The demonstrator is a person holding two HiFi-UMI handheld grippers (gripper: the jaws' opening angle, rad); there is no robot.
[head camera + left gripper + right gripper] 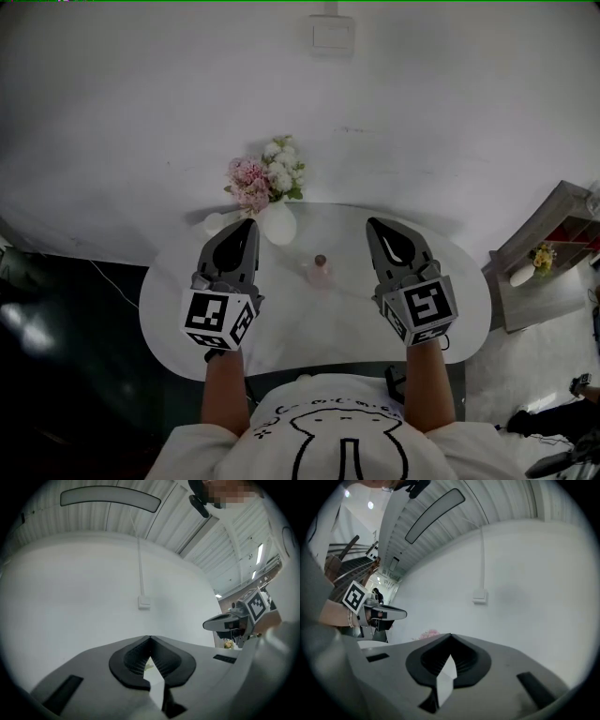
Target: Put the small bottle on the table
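A small pink bottle [321, 270] with a dark cap stands upright on the round white table [309, 328], midway between my two grippers. My left gripper [251, 223] hovers to its left with the jaws met at the tip and nothing between them. To the bottle's right, my right gripper [372, 224] is likewise shut and empty. Both point away toward the wall and are clear of the bottle. In the left gripper view the left gripper [150, 637] shows jaws closed to a point; the right gripper view shows the same of the right gripper [451, 635]. Neither gripper view shows the bottle.
A white vase [278, 225] of pink and white flowers [267, 178] stands at the table's far edge, close to my left gripper's tip. A small white object [216, 222] lies left of it. A shelf unit [553, 253] is at the right, and a wall switch [332, 36] is on the wall.
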